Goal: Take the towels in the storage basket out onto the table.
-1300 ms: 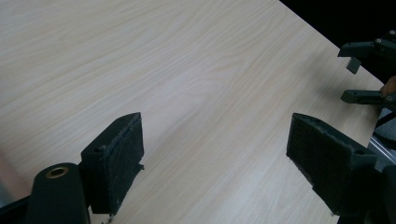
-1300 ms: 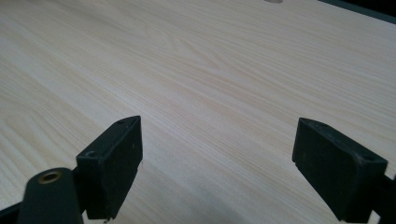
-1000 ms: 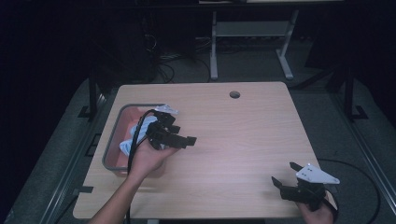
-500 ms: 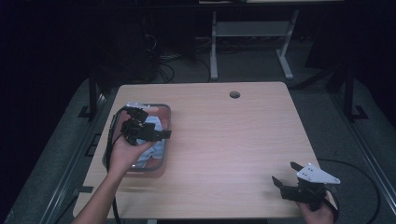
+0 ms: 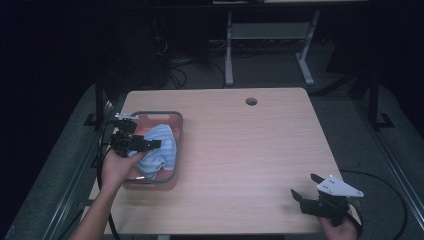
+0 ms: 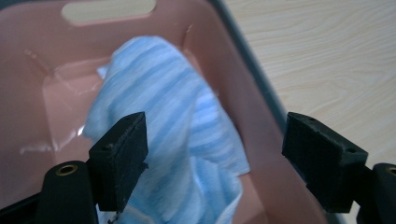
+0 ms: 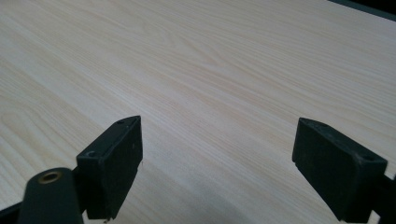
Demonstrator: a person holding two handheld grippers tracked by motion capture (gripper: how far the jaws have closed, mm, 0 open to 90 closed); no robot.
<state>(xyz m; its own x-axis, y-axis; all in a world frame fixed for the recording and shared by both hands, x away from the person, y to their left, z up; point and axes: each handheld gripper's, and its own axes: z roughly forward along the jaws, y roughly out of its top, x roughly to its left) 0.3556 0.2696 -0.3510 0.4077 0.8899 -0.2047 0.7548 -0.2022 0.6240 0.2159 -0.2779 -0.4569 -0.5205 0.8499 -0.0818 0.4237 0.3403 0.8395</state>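
Observation:
A pink bin with a grey rim (image 5: 155,113) stands on the left part of the wooden table (image 5: 250,150). A blue-and-white striped cloth (image 5: 162,147) lies crumpled inside it. My left gripper (image 5: 150,145) hovers over the bin's left side, open, with nothing between its jaws. In the left gripper view the cloth (image 6: 173,121) lies below the wide-apart jaws of the left gripper (image 6: 215,154), against the pink wall (image 6: 56,37). My right gripper (image 5: 303,185) is open at the table's front right corner. In the right gripper view the right gripper (image 7: 217,163) has bare wood (image 7: 210,60) under it.
A round cable hole (image 5: 251,101) sits near the table's far edge. Behind the table a metal stand (image 5: 270,45) and cables lie on the dark floor. A cable (image 5: 395,200) trails from the right gripper off the table's right side.
The left gripper has drawn back from the bin's right side to its left side, and the striped cloth now lies uncovered in the bin. The right gripper has stayed put.

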